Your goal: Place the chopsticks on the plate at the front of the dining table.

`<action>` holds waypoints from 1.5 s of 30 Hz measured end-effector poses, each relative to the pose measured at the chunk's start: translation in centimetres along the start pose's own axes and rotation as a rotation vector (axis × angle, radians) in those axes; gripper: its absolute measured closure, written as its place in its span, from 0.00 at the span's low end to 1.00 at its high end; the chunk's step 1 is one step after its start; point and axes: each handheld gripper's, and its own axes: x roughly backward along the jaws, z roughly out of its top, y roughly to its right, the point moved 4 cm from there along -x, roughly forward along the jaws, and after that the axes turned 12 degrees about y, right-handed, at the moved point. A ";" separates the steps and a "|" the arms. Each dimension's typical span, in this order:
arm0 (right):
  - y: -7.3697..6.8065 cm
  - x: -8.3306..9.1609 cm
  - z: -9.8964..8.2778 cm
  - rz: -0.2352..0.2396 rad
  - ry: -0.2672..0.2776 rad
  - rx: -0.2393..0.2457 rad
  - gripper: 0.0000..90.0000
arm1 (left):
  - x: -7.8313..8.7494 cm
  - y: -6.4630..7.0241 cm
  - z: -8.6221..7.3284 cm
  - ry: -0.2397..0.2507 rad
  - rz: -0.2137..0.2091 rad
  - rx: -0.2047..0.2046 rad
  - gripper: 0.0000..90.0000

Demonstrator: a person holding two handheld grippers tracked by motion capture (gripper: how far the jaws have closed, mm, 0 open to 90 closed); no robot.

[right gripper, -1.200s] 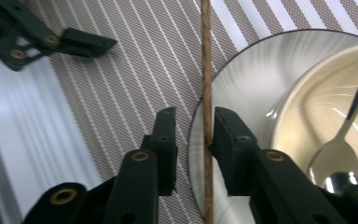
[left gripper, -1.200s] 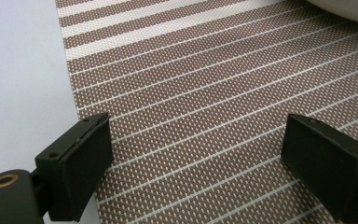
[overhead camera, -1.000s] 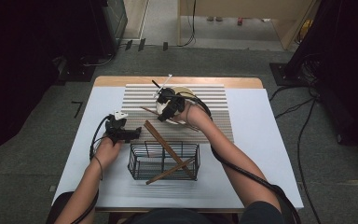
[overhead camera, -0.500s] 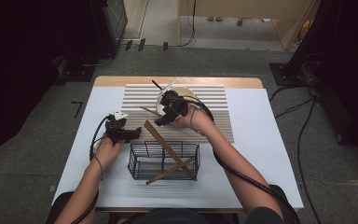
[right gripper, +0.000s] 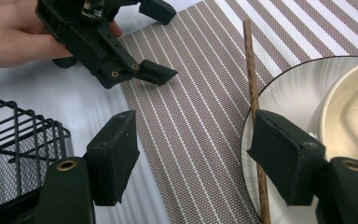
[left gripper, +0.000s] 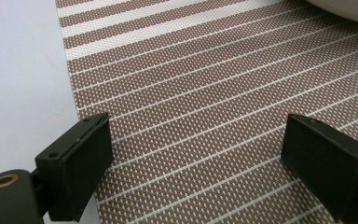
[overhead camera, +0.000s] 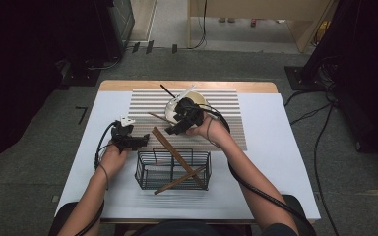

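Right hand-held gripper point(right gripper: 191, 154) jaws just opened, thin brown chopstick point(right gripper: 254, 107) released

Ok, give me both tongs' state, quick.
Left tongs: open, empty, over the striped mat.
Right tongs: just opened, empty; a chopstick lies beside one jaw.

Both forearms are coming in from the near edge of the table. Left hand point(overhead camera: 112, 156) is sitting w/ its wrist low near the left edge, holding the left gripper point(overhead camera: 137, 141) level, pointing toward the right side; jaws are standing wide apart, nothing btwn them. Right arm is reaching further in, elbow bent, hand point(overhead camera: 207, 130) around mid-table, approx. Right gripper point(overhead camera: 171, 131) is angling down and toward the left one; its jaws have just been opening and are gaping now, pads gripping nothing.
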 end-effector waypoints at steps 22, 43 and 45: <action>-2.0 2.5 -0.9 0.026 0.151 0.042 0.44 | 0.0 0.0 0.0 -0.002 -0.001 0.001 0.10; -1.7 4.0 -1.9 0.001 0.111 -0.054 0.34 | 0.0 0.0 0.0 -0.005 -0.001 -0.001 0.10; -1.8 4.3 -1.8 0.006 0.128 -0.050 0.33 | 0.0 0.0 0.0 -0.005 -0.001 -0.001 0.10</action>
